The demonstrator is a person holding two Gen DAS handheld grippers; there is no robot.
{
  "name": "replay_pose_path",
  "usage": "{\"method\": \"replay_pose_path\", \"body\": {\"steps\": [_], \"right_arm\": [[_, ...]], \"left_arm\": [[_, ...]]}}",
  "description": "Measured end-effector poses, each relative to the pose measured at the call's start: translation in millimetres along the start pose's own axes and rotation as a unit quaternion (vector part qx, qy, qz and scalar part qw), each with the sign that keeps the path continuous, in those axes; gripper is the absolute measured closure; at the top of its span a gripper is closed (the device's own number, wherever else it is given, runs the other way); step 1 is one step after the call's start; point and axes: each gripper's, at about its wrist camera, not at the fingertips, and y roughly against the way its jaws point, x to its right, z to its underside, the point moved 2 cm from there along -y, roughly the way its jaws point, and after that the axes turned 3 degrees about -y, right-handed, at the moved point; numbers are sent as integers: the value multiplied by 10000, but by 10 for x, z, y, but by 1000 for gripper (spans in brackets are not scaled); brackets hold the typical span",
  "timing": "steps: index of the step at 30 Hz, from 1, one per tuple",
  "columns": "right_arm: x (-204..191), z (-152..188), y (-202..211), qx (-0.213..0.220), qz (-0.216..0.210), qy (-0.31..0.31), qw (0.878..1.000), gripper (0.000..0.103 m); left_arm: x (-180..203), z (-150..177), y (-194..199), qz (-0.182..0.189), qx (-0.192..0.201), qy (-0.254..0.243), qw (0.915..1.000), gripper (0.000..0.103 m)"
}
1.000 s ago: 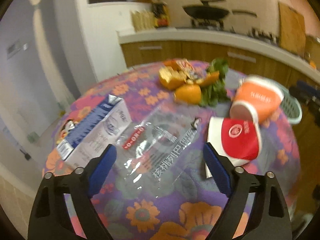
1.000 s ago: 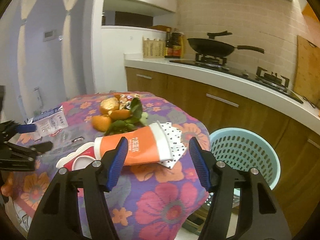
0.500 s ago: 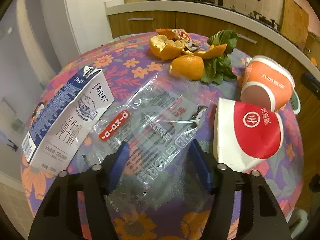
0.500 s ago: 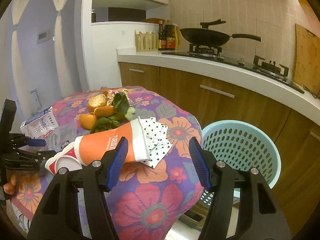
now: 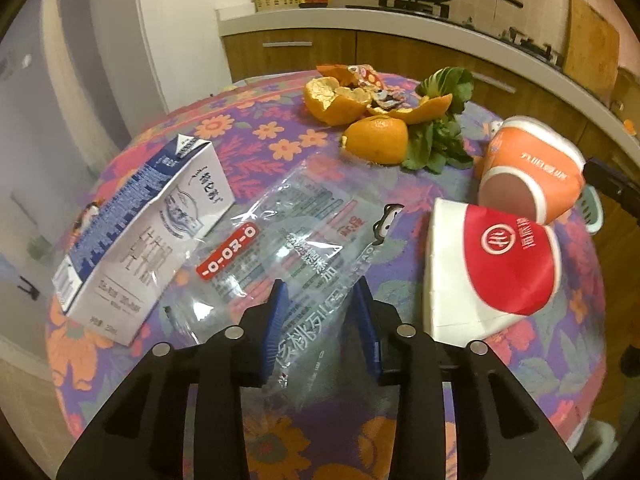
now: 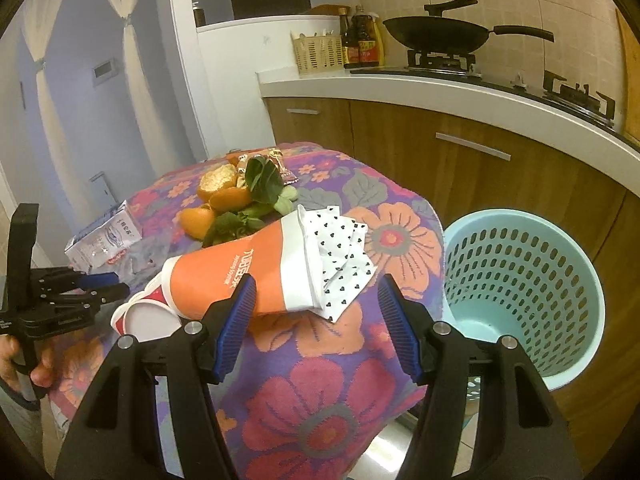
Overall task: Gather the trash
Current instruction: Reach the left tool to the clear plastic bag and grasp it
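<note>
A clear plastic bag [image 5: 288, 240] with printed text lies on the flowered tablecloth [image 5: 256, 132]. My left gripper [image 5: 320, 292] is down over its near end, and the jaws are closing with the bag between the blue pads. A white and blue milk carton [image 5: 148, 232] lies to the left. A red and white paper cup [image 5: 492, 268] and an orange paper cup [image 6: 240, 272] lie on their sides to the right. My right gripper [image 6: 316, 312] stands open just short of the orange cup and holds nothing. White napkins with black hearts [image 6: 340, 256] stick out of that cup.
Orange peels [image 5: 348, 100], a snack wrapper and green leaves [image 5: 440, 136] sit at the table's far side. A light blue perforated basket [image 6: 520, 280] stands on the floor to the right of the table. Behind are wooden cabinets, a counter and a wok. A hand [image 6: 36, 364] holds the left gripper.
My left gripper dropped onto the clear bag and its jaws narrowed around it. The right gripper drifted sideways towards the orange cup, with its jaws as wide as before.
</note>
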Motion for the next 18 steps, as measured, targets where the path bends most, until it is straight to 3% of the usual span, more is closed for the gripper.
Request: {"method": "replay_pose_path", "body": {"steps": [3, 5, 9, 12, 13, 14, 18], "right_arm": [[17, 5, 1, -20, -57, -61, 10000, 44], [24, 12, 2, -20, -58, -74, 10000, 44], [22, 33, -8, -53, -91, -94, 9999, 44], [-5, 44, 18, -35, -142, -43, 9999, 44], [-21, 43, 33, -16, -166, -16, 9999, 44], [-41, 39, 46, -4, -208, 3, 9998, 44], [-109, 38, 42, -48, -389, 6, 9992, 44]], "left_arm": [[50, 0, 51, -86, -53, -212, 9997, 43], [53, -2, 83, -99, -22, -328, 9994, 37], [4, -7, -21, -314, -265, -410, 9983, 37], [-104, -22, -52, 11, -265, -207, 9994, 38], [-111, -25, -54, 87, -238, -191, 9995, 47], [-95, -30, -43, 215, -197, -207, 9994, 62], [-53, -52, -52, 230, -87, -222, 9995, 95]]}}
